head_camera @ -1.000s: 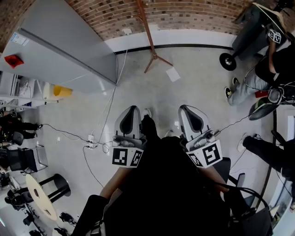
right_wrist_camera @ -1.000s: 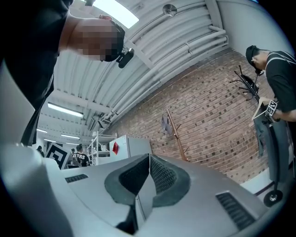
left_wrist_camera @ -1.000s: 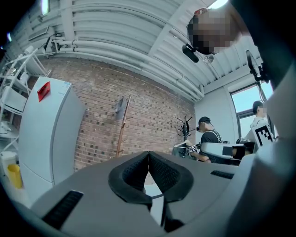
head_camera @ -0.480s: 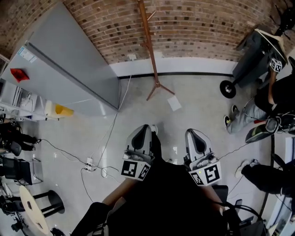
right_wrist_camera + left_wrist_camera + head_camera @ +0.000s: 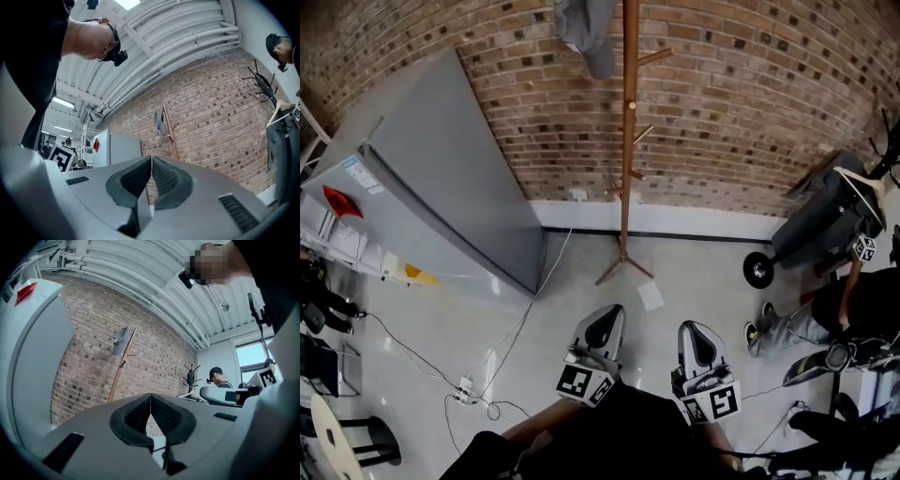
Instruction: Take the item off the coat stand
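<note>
Item: grey cloth piece (image 5: 586, 33), hung from a top peg of the wooden coat stand (image 5: 628, 159), up at 12 o'clock in the head view, against the brick wall (image 5: 750, 103); cap or small garment, cannot tell.
Handling: looks soft, light and floppy; nothing fragile; probably lifts free of its peg easily, but might snag if dragged sideways.
Where to grip: the hanging lower fold, pinched through the layers just below the peg, then up and away.
Left gripper (image 5: 604, 325): pads (image 5: 140, 413) pressed together, nothing between, aimed at 12 o'clock towards the stand, well short of it.
Right gripper (image 5: 695, 339): pads (image 5: 161, 176) pressed together too, empty, riding at 3 o'clock of the left.
Change: a second back, only the stand's lower pole and feet showing, item out of frame; now the wall fills the top and the item is in sight, with both grippers lower in frame and nearer the stand's feet.
Floor: sheet of paper (image 5: 652, 295) just ahead, between the two at 12 o'clock.
</note>
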Available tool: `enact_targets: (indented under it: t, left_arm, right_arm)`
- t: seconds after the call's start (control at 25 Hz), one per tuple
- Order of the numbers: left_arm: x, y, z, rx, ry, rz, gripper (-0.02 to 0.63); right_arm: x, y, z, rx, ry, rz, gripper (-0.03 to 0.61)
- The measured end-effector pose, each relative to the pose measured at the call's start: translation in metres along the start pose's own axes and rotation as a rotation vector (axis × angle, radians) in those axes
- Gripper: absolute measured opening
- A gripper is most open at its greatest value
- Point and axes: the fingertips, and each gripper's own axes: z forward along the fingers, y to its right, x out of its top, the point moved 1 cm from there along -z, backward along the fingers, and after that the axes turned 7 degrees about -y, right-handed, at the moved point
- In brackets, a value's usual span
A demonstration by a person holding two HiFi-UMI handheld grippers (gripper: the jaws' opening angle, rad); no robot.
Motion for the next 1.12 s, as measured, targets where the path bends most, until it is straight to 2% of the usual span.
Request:
enact_targets:
  t: [0.16,0.28,0.44,0.6,0.76,0.92,1.12]
  left_arm:
    - [0.027,-0.042,0.036,0.012,0.022,0.025,0.018]
    - [0.045,-0.073,0.06,0.02,0.041,0.034,0.018]
    - [0.052,-0.099,0.081,0.006,0.026,-0.007,0.018]
    - [0.056,-0.115,0.1,-0.021,0.011,-0.016,0.018]
    - [0.075,-0.132,0.116,-0.017,0.034,0.004,0.018]
    - [0.098,-0.145,0.126,0.035,0.075,0.025,0.018]
    - [0.108,-0.145,0.139,0.099,0.079,0.035,0.018]
  right_arm:
    - [0.014,0.019,0.054,0.005,0.022,-0.062,0.02]
    - [0.02,0.031,0.094,0.008,0.037,-0.066,0.02]
    - [0.024,0.041,0.138,0.002,0.041,-0.076,0.02]
    - [0.03,0.042,0.167,0.011,0.062,-0.022,0.02]
    - [0.019,0.047,0.179,0.043,0.019,-0.014,0.02]
    - [0.03,0.057,0.198,0.082,0.028,-0.011,0.02]
    - [0.043,0.082,0.215,0.035,0.027,-0.065,0.02]
